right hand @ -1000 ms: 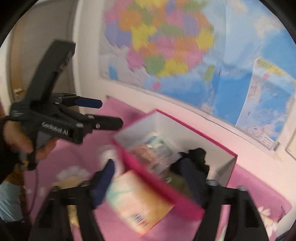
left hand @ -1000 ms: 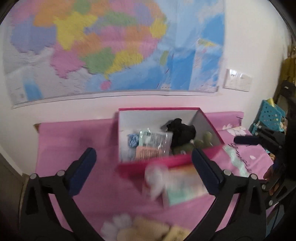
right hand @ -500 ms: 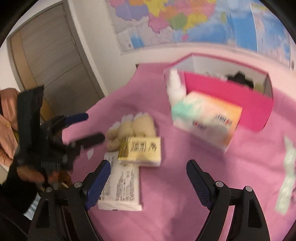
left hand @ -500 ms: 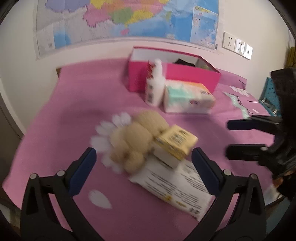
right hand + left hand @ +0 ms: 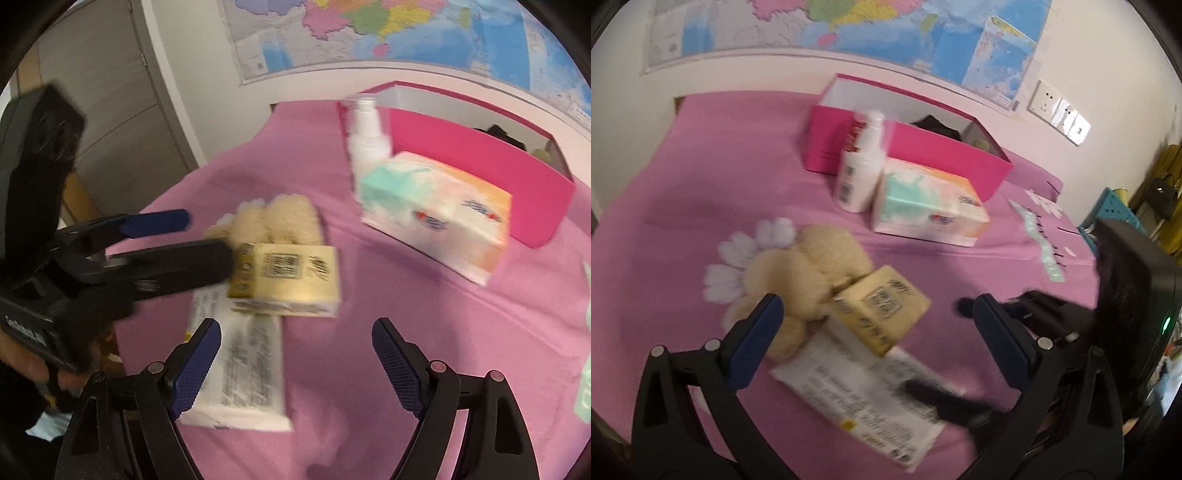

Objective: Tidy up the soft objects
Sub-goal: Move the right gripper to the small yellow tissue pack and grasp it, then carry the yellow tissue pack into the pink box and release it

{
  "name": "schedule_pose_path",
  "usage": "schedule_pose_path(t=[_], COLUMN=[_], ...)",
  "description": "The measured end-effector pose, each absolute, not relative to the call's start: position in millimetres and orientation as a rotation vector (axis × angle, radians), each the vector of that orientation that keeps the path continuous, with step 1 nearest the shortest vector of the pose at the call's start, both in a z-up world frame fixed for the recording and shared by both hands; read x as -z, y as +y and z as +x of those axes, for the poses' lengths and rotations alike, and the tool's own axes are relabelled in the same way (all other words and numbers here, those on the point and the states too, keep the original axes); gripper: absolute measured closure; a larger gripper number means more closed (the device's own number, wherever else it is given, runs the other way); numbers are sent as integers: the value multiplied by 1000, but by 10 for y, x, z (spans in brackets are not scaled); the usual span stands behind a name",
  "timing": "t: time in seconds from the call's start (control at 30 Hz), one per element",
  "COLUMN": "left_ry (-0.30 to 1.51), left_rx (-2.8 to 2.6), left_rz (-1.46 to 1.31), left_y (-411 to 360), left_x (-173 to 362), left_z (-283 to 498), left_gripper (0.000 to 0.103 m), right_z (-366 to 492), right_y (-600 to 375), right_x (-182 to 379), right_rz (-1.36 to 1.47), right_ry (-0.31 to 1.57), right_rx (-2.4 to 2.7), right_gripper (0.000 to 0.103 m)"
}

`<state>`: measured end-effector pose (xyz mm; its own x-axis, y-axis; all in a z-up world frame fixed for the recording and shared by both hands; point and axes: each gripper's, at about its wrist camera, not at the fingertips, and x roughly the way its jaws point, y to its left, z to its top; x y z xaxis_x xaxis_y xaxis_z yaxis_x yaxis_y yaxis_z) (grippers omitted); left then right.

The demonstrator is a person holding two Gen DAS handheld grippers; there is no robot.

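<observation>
A beige plush toy (image 5: 805,273) lies on the pink cloth, also in the right wrist view (image 5: 273,219). A gold tissue pack (image 5: 881,308) (image 5: 286,278) leans on it and on a white wipes pack (image 5: 864,395) (image 5: 240,373). A pastel tissue pack (image 5: 929,206) (image 5: 436,206) and a white spray bottle (image 5: 862,166) (image 5: 367,142) stand before the pink box (image 5: 923,147) (image 5: 480,155). My left gripper (image 5: 877,339) is open over the gold pack. My right gripper (image 5: 295,358) is open and empty beside the wipes pack.
The pink box holds a black soft item (image 5: 938,125) and other things. A wall map (image 5: 849,29) hangs behind. A wall socket (image 5: 1058,112) sits at the right. A door (image 5: 103,103) stands left of the table. Printed letters (image 5: 1041,240) mark the cloth.
Both grippers have dropped from the box toward the plush toy and packs near the table's front. They have closed in on each other. Both stay open.
</observation>
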<state>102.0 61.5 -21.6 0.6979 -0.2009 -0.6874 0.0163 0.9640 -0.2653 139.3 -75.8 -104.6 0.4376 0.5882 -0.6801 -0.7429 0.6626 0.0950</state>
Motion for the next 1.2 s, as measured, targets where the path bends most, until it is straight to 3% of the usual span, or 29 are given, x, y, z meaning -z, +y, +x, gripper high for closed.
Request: schedule_pose_path(t=[0.43, 0.47, 0.5, 0.63, 0.7, 1.2], left_ry=[886, 885, 893, 917, 926, 805], left_rx=[189, 189, 194, 197, 202, 257], left_rz=[-423, -412, -401, -392, -392, -325], left_y=[831, 827, 805, 761, 752, 597], left_x=[568, 571, 582, 618, 635, 60], left_z=[1228, 1231, 1248, 1307, 1321, 1294], left_gripper=[2, 9, 14, 17, 31, 33], right_z=[1623, 1646, 1667, 1726, 1738, 1519], right_y=[-485, -484, -492, -489, -495, -644], right_x=[1170, 1189, 1208, 1243, 1236, 751], right_rz=[-196, -187, -176, -164, -152, -149], right_ry=[761, 770, 776, 783, 778, 624], right_rx=[-813, -813, -808, -809, -814, -819], right_gripper=[17, 19, 28, 28, 28, 28])
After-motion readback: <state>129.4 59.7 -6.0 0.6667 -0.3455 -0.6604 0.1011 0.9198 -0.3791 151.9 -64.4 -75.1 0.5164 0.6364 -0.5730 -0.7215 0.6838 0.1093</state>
